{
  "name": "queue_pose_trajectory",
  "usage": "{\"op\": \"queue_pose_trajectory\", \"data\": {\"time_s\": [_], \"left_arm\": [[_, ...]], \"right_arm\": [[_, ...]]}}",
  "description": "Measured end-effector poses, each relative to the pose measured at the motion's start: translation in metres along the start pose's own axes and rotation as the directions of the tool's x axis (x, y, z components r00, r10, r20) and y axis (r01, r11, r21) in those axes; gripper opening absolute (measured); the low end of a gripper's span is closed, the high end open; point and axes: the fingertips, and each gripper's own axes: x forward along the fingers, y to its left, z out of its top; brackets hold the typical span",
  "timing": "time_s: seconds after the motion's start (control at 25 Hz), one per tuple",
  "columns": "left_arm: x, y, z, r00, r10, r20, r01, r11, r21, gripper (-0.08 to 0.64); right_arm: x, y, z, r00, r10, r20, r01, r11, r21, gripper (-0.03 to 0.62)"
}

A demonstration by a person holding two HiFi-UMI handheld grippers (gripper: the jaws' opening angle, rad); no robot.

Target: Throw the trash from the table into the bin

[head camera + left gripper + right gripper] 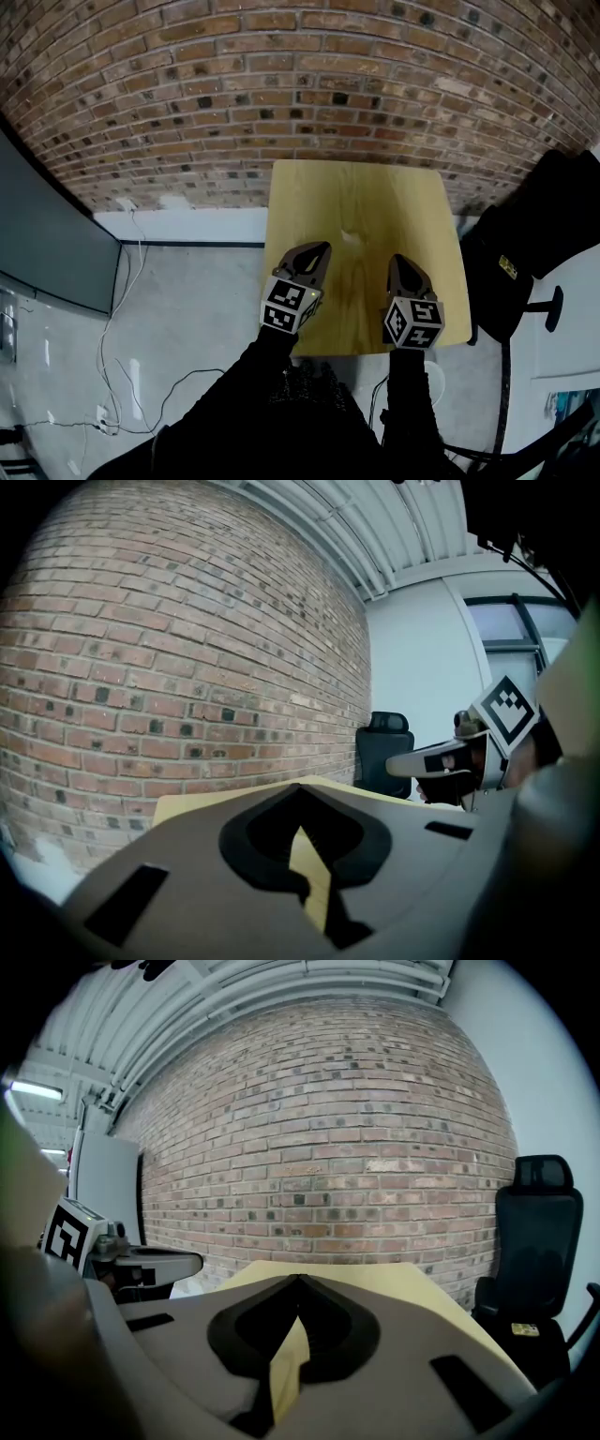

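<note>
A small light wooden table [361,197] stands against a brick wall. On its top I see only a tiny pale speck [351,235], too small to identify. No bin is recognisable in any view. My left gripper [319,248] hovers over the table's near left part, jaws together with nothing between them. My right gripper [401,261] hovers over the near right part, also shut and empty. In the left gripper view the closed tips [300,789] point across the table, with the right gripper [441,761] beside them. The right gripper view shows its own shut tips [298,1279] and the left gripper [141,1265].
A black office chair [525,244] stands right of the table, close to its edge. A dark panel [47,244] leans at the left. Cables [122,356] trail over the grey floor. A white round object [433,375] shows partly under the table's near right corner.
</note>
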Motion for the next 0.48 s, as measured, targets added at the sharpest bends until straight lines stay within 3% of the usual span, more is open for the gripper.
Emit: {"op": "queue_pose_trajectory", "data": {"time_s": [0.48], "left_arm": [[-0.012, 0.028, 0.005, 1.000, -0.022, 0.000, 0.022, 1.000, 0.020, 0.005]], "right_arm": [[0.019, 0.036, -0.006, 1.000, 0.009, -0.019, -0.009, 1.000, 0.021, 0.011]]}}
